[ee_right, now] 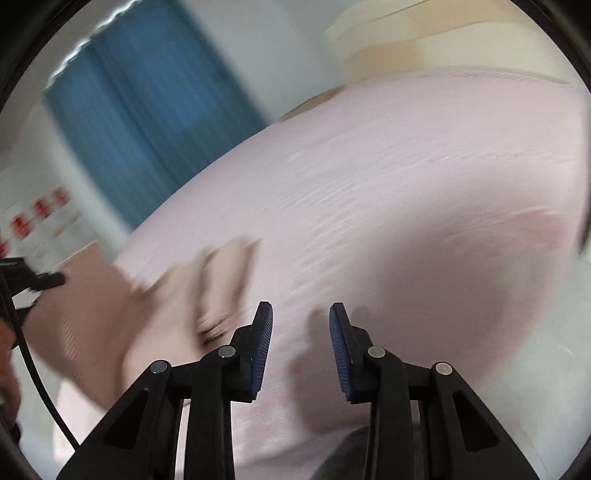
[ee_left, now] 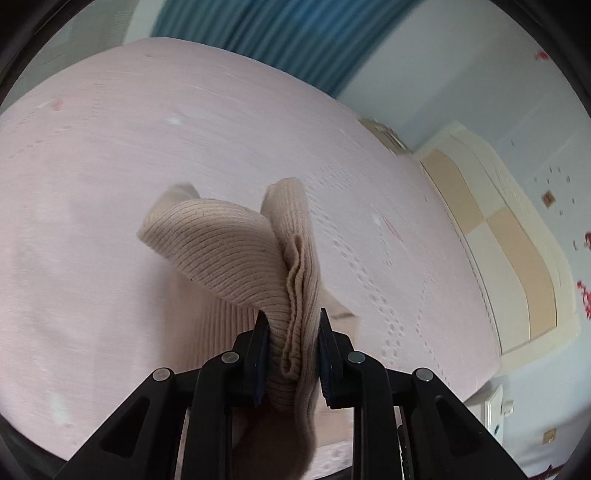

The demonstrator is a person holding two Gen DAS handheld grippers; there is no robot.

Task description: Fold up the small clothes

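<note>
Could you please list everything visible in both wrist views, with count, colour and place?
Ribbed knit garment: one, beige, bunched and lifted over the bed, pinched in the left gripper.
Bed sheet: one, pale pink, covering the bed.
Curtain: one, blue, beyond the bed.
Headboard: one, cream and tan panels, at the bed's end.
Wall: pale, with red decorations.
Left gripper: one, black, shut on the garment.
Right gripper: one, black with blue pads, open and empty above the sheet.

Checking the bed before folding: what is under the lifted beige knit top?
Under the beige knit top, held in the left tongs, lies the pink bedsheet. The patch directly beneath its hanging folds is covered.
</note>
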